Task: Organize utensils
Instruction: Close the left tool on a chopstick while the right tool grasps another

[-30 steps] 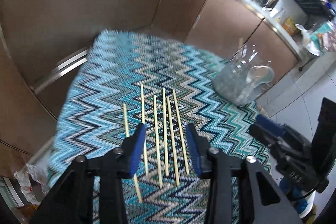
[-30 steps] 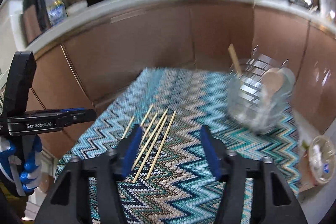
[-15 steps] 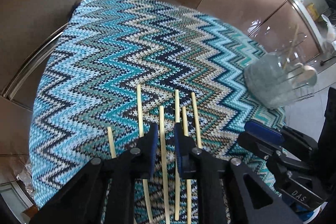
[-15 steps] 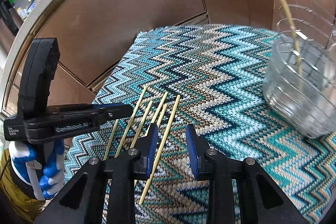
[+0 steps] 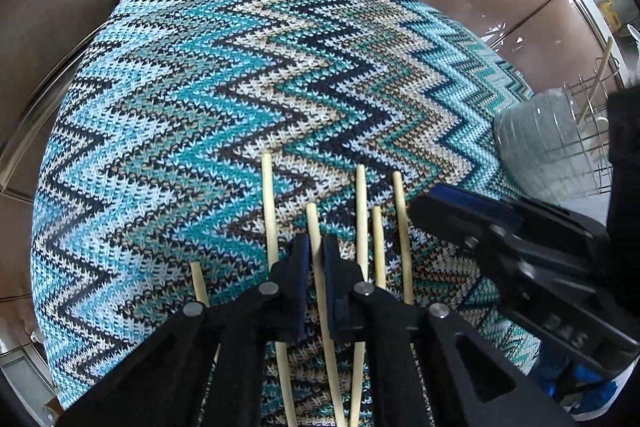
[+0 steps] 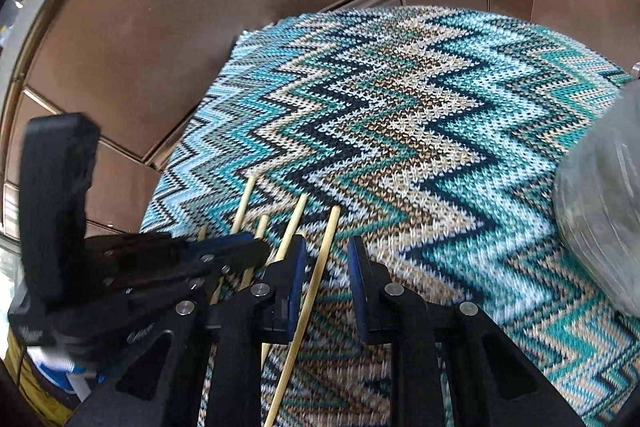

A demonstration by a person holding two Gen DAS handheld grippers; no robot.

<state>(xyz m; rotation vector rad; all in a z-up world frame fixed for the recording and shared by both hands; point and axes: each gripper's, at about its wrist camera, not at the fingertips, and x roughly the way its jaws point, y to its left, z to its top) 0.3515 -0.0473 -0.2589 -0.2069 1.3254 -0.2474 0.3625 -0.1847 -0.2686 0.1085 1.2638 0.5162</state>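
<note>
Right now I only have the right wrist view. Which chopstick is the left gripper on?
Observer: The left gripper is closed on the third chopstick counting from its left, with two more lying to that side.
Operator: How many are on the cloth in all?
Observer: Six chopsticks show in the left view, roughly side by side on the cloth.
Operator: Is anything in the holder? It's a blur here.
Observer: The clear holder has one stick standing in it, leaning.
</note>
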